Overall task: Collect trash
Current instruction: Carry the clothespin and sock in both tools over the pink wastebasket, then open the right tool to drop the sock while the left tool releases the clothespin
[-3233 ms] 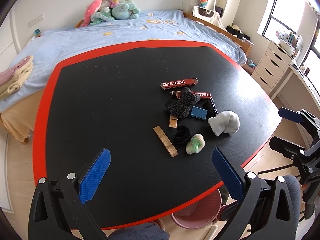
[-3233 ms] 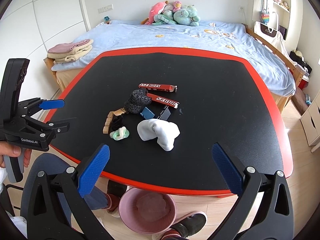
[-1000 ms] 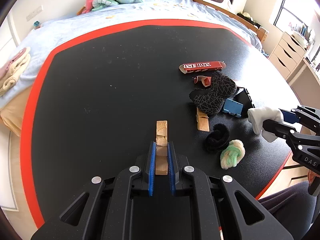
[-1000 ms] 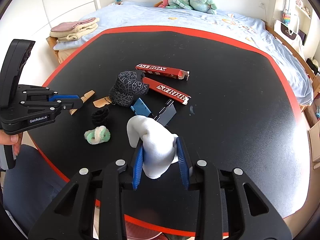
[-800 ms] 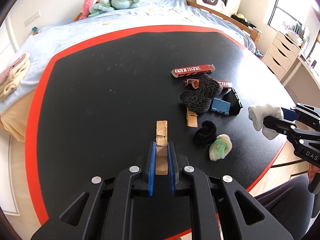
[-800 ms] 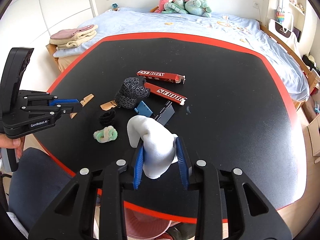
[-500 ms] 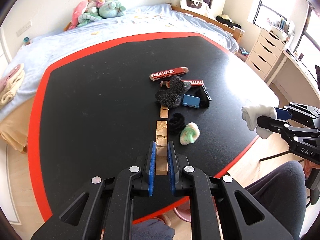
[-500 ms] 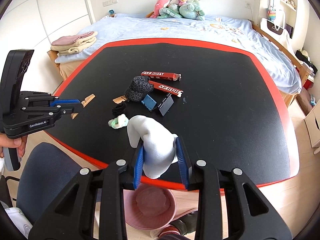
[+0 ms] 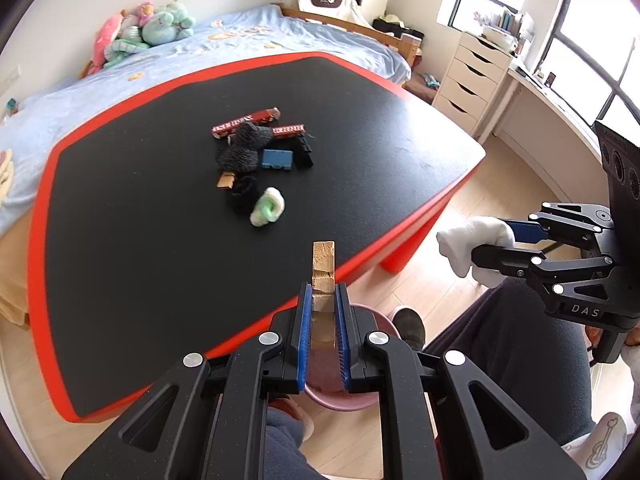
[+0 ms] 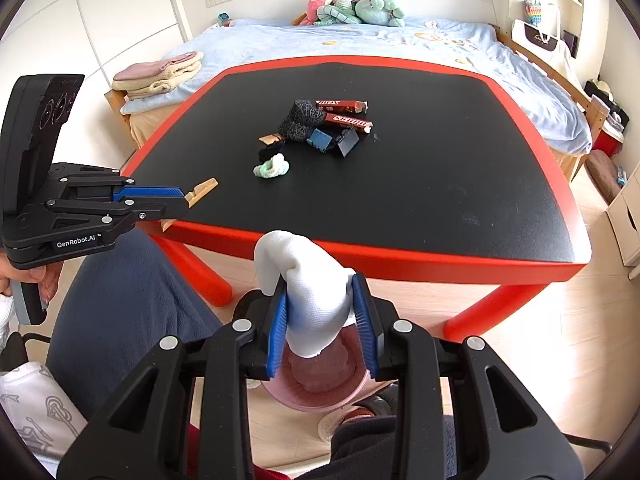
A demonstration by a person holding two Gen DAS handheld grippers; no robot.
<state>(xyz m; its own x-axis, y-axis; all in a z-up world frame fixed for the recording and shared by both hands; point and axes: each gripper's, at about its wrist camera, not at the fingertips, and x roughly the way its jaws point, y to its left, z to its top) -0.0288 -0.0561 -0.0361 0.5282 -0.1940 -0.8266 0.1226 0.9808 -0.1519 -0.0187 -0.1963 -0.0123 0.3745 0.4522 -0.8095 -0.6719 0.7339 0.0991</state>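
Observation:
My left gripper is shut on a tan wooden strip, held past the near edge of the black, red-rimmed table, above a pink bin on the floor. In the right wrist view that left gripper shows at the left with the wooden strip sticking out. My right gripper is shut on a white sock over the pink bin. From the left wrist view the right gripper and white sock hang off the table's right side.
On the table lie two red boxes, a dark patterned pouch, a blue piece, a black box, a black sock roll and a green-white sock roll. A person's dark-trousered legs sit by the bin. A bed stands behind.
Both grippers have pulled back from the table top with their loads, off the near edge. The pink bin has come into view beneath each of them.

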